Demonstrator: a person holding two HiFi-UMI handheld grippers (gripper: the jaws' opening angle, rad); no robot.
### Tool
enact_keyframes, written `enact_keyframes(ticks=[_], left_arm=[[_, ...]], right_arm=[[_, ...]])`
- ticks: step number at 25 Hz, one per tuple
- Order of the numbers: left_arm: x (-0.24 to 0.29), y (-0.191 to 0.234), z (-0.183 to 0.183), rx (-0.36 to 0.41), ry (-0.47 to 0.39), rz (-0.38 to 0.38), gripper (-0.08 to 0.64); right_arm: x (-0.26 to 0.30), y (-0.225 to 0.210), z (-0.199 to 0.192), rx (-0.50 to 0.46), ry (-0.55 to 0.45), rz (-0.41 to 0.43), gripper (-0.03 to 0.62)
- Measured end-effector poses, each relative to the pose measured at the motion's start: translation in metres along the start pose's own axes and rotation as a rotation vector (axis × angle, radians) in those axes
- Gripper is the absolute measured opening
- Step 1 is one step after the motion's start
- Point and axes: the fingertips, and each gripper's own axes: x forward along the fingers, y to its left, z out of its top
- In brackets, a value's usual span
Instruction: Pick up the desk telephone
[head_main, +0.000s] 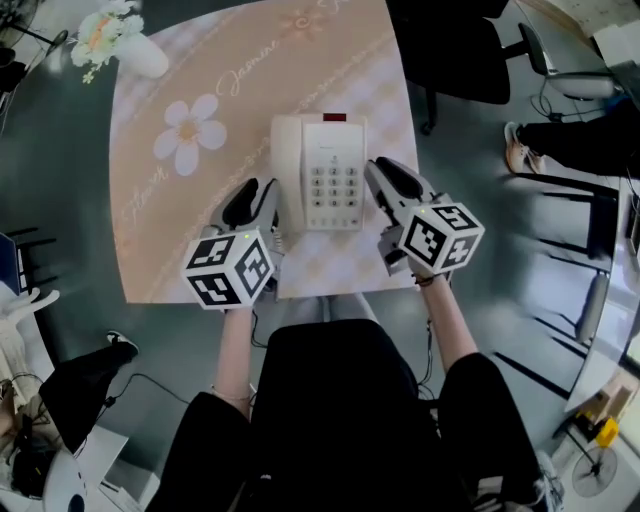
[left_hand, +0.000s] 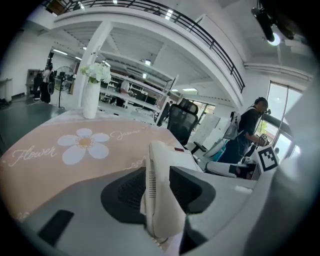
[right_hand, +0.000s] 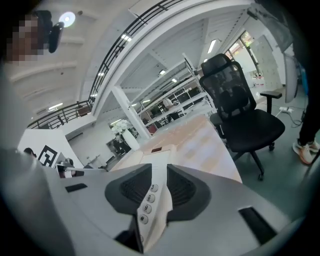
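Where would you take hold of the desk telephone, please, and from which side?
By its two long edges, one claw from each side: the left claw on the handset side, the right claw on the keypad edge. The desk telephone lies flat and looks too wide for one claw; both now straddle those edges.

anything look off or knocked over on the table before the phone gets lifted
Nothing stands out. The desk telephone sits flat on the pink cloth with its handset seated in the cradle, and the vase of flowers stands upright at the far corner. No spill or damage shows.
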Motion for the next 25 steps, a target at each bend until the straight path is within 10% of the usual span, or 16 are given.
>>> enact_keyframes(ticks=[11, 25], left_arm=[[0.031, -0.008, -0.015, -0.099, 0.087, -0.115, 0.301], [0.051, -0.01, -0.038, -0.214, 0.22, -0.208, 0.311]], right_arm=[[0.023, -0.011, -0.013, 0.191, 0.023, -0.025, 0.212], [0.043, -0.013, -0.024, 0.33, 0.115, -0.025, 0.227]])
